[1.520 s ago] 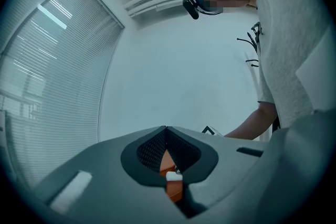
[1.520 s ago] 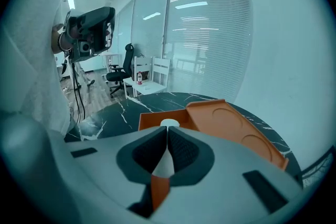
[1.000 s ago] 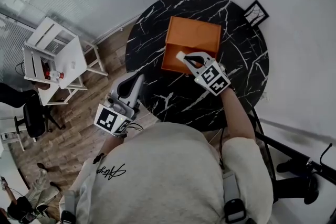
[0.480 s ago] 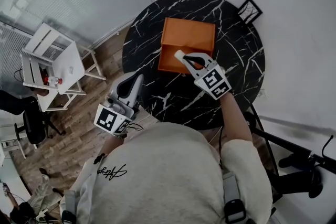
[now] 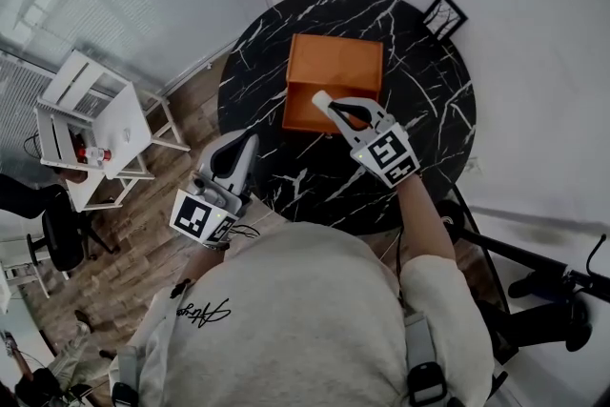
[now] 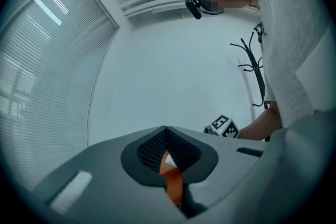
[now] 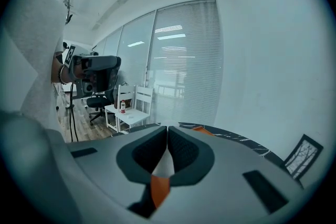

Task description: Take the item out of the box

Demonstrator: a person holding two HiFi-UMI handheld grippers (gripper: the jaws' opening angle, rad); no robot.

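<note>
An orange box [image 5: 335, 70] sits on the round black marble table [image 5: 419, 100]; its top face and front side show, and no item shows in any view. My right gripper [image 5: 320, 98] hovers over the box's front left edge, jaws shut with nothing visible between them. In the right gripper view the closed jaws of the right gripper [image 7: 167, 128] point across the table, with a corner of the box [image 7: 202, 130] just beyond. My left gripper [image 5: 250, 141] is held off the table's near left edge, also shut. In its own view the left gripper [image 6: 166, 128] points up at the wall.
A small black picture frame [image 5: 445, 14] stands at the table's far right. A white chair [image 5: 100, 114] with a small bottle on it stands on the wood floor at left, a black office chair [image 5: 59, 226] further left. Black stand legs [image 5: 534, 272] lie at the right.
The head view has shifted a little, so table and box sit slightly further left. The right gripper stays at the box's front edge. The left gripper has not moved.
</note>
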